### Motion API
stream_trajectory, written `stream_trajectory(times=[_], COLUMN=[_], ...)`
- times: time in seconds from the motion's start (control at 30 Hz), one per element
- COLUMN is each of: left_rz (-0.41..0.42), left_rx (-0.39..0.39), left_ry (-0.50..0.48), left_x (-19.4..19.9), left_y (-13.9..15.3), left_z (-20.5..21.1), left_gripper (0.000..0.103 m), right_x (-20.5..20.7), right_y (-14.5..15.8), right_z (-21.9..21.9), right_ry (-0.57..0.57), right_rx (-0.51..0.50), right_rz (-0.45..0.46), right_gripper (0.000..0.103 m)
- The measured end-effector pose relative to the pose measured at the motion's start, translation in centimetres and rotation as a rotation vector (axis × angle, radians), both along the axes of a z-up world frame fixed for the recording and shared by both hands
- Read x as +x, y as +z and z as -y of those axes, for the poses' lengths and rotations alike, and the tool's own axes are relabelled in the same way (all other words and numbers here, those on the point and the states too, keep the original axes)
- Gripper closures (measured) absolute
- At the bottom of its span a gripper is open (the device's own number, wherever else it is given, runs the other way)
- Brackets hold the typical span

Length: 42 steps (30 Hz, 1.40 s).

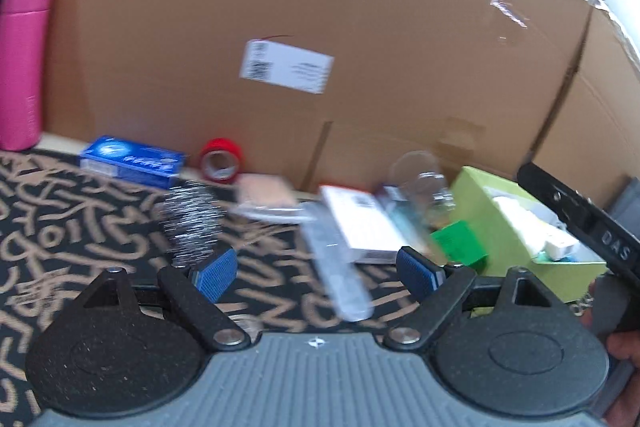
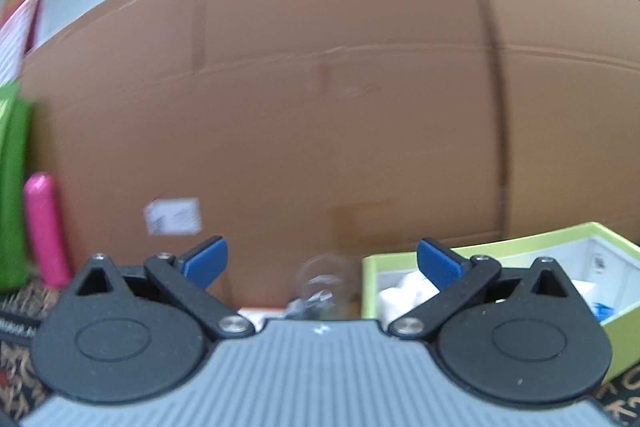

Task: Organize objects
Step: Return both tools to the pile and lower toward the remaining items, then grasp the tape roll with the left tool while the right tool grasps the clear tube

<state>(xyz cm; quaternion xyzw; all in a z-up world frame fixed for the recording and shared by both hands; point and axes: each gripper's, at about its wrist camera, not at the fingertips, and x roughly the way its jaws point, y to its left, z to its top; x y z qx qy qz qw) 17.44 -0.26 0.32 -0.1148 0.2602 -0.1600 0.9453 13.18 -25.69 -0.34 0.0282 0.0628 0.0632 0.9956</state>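
My left gripper (image 1: 316, 271) is open and empty above the patterned mat (image 1: 80, 227). Ahead of it lie a clear plastic strip (image 1: 340, 267), a white flat box (image 1: 360, 223), a steel scourer (image 1: 192, 219), a green cube (image 1: 460, 243) and a clear bulb-like glass (image 1: 424, 183). A lime-green open box (image 1: 516, 219) with white items stands at the right. My right gripper (image 2: 320, 263) is open and empty, held higher; the lime-green box (image 2: 520, 247) sits behind its right finger and the clear glass (image 2: 324, 283) lies between the fingers, further off.
A large cardboard box (image 1: 320, 7) walls off the back; it also fills the right wrist view (image 2: 320, 107). A pink bottle (image 1: 24, 59), a blue carton (image 1: 132, 159) and red tape (image 1: 222, 159) stand along it. The other gripper's black arm (image 1: 580, 215) crosses at right.
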Motion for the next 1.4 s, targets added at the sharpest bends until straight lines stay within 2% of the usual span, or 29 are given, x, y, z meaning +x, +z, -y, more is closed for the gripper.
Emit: stream_trajectory(times=[0.13, 0.23, 0.3, 0.37, 0.43, 0.57, 0.7, 0.77, 0.8, 0.97, 1.1, 1.17, 1.2, 1.27, 1.4], left_rz=[0.016, -0.044, -0.052, -0.033, -0.009, -0.023, -0.074, -0.091, -0.095, -0.084, -0.078, -0.07, -0.065, -0.06, -0.069], left_rx=[0.014, -0.04, -0.074, -0.058, 0.0, 0.1, 0.11, 0.131, 0.159, 0.178, 0.188, 0.207, 0.217, 0.223, 0.201], left_ry=[0.054, 0.066, 0.039, 0.015, -0.008, -0.048, -0.066, -0.076, -0.067, -0.061, -0.047, -0.044, -0.044, -0.042, -0.044], left_x=[-0.5, -0.2, 0.0, -0.4, -0.9, -1.0, -0.4, -0.2, -0.2, -0.4, -0.3, -0.3, -0.3, -0.4, -0.3], left_y=[-1.6, -2.3, -2.2, -1.9, -1.9, -2.4, -3.1, -3.4, -3.5, -3.5, -3.7, -3.8, -3.8, -3.8, -3.7], left_z=[-2.7, -4.3, -4.6, -4.2, -3.4, -1.9, -1.8, -1.7, -1.6, -1.3, -1.0, -0.7, -0.6, -0.5, -0.7], left_gripper=[0.013, 0.014, 0.014, 0.014, 0.016, 0.03, 0.042, 0.067, 0.067, 0.068, 0.068, 0.068, 0.068, 0.068, 0.068], right_x=[-0.3, -0.5, -0.6, -0.3, 0.2, 0.4, 0.9, 1.3, 1.3, 2.4, 4.1, 5.1, 5.6, 5.8, 3.9], right_y=[-0.6, -1.3, -1.7, -2.1, -2.5, -3.1, -3.6, -4.0, -4.1, -4.7, -5.4, -5.9, -6.3, -6.4, -6.1], right_z=[-3.1, -4.8, -5.7, -6.6, -7.2, -7.3, -7.6, -7.9, -8.0, -8.8, -10.2, -10.8, -11.0, -10.7, -9.5], right_ry=[0.096, 0.169, 0.218, 0.25, 0.258, 0.266, 0.274, 0.27, 0.276, 0.291, 0.29, 0.294, 0.3, 0.315, 0.351], right_rx=[-0.1, -0.138, -0.16, -0.193, -0.22, -0.22, -0.223, -0.235, -0.234, -0.232, -0.261, -0.248, -0.239, -0.224, -0.26], right_rz=[-0.035, -0.068, -0.098, -0.133, -0.164, -0.21, -0.261, -0.291, -0.3, -0.369, -0.419, -0.448, -0.469, -0.487, -0.505], right_gripper=[0.0, 0.0, 0.0, 0.0, 0.0, 0.0, 0.0, 0.0, 0.001, 0.015, 0.03, 0.041, 0.058, 0.07, 0.073])
